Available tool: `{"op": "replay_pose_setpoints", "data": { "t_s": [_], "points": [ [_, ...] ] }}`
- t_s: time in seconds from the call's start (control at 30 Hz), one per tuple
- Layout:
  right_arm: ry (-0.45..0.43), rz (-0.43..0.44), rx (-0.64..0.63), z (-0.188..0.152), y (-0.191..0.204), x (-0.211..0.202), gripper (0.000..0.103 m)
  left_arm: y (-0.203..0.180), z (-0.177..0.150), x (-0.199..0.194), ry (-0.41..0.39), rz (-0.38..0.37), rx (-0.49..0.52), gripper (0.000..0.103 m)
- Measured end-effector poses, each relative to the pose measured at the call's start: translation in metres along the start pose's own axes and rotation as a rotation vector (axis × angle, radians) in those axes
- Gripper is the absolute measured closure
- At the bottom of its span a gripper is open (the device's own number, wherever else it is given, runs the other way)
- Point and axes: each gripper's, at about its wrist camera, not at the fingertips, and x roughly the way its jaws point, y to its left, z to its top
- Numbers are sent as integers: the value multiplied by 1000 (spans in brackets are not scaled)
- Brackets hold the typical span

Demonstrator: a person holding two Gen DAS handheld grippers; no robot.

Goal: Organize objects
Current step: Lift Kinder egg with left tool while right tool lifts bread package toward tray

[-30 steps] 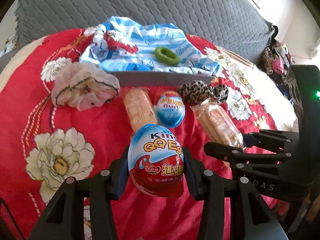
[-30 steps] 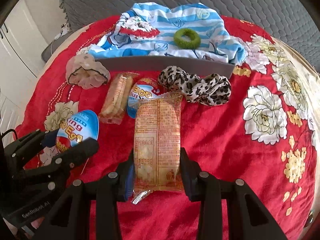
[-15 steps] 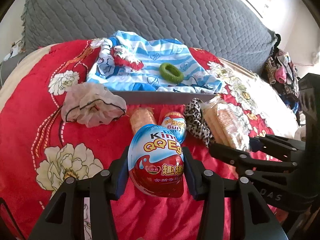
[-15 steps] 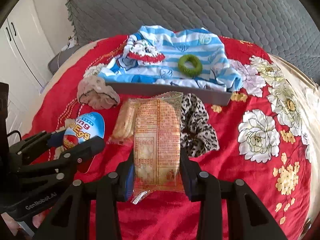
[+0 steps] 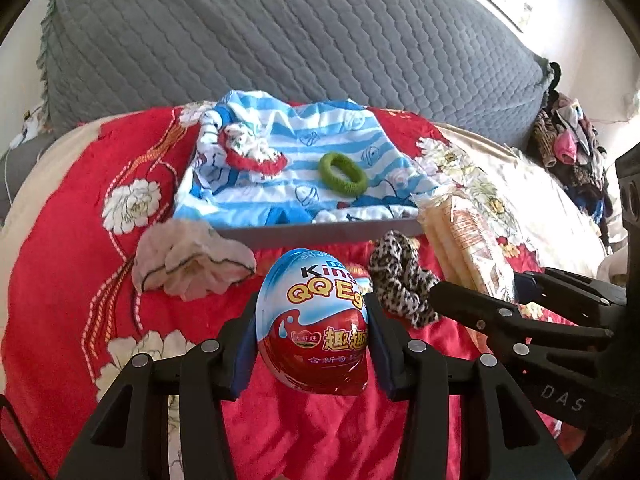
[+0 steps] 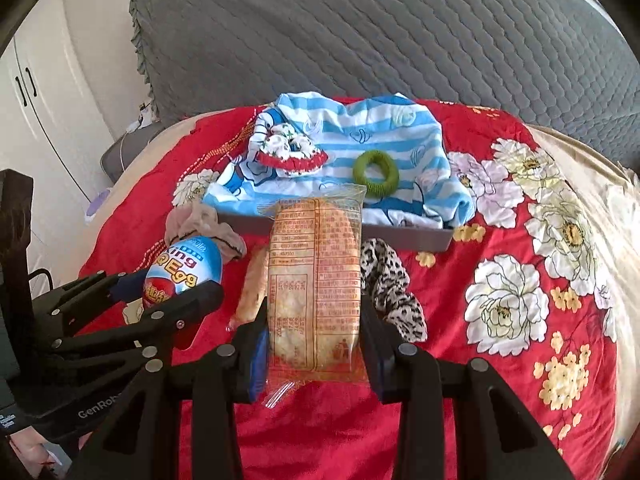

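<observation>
The left gripper (image 5: pixel 312 344) clamps a glossy blue-and-red foil egg (image 5: pixel 314 320); the right gripper (image 6: pixel 314 340) pinches a crinkly clear cracker packet (image 6: pixel 316 284). Both hang above the red floral bedspread (image 6: pixel 500 380). At its far edge, a shallow grey tray (image 6: pixel 436 240) holds striped blue cloth (image 6: pixel 392 132) and a green knitted ring (image 6: pixel 376 173). Only the right view shows a second packet (image 6: pixel 252 292) lying beside the leopard-print scrunchie (image 6: pixel 392 292).

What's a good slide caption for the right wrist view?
Right tool grips a biscuit packet above the red floral bedspread, facing the grey tray.
</observation>
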Motion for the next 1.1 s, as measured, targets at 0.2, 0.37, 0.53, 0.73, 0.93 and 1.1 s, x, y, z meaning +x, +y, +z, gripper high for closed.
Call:
{"op": "replay_pose_setpoints", "data": {
  "t_s": [0.2,0.37,0.53,0.73,0.93,1.1],
  "points": [
    [-26,-4,7,9,-3,-3,64,1,10,1,-7,10,-1,53],
    [-54,-2,9,21,-3,-9,64,4,19,3,-16,19,-1,53],
    [-77,-6,14,32,-6,-11,64,5,29,5,-24,18,-5,53],
    [-93,-8,21,42,-8,-9,64,5,41,9,-35,18,-3,53],
    [-104,-10,17,52,-7,-2,64,8,52,16,-38,16,-6,53],
    [-114,-11,12,62,-5,3,64,11,60,22,-42,17,-4,53]
  ]
}}
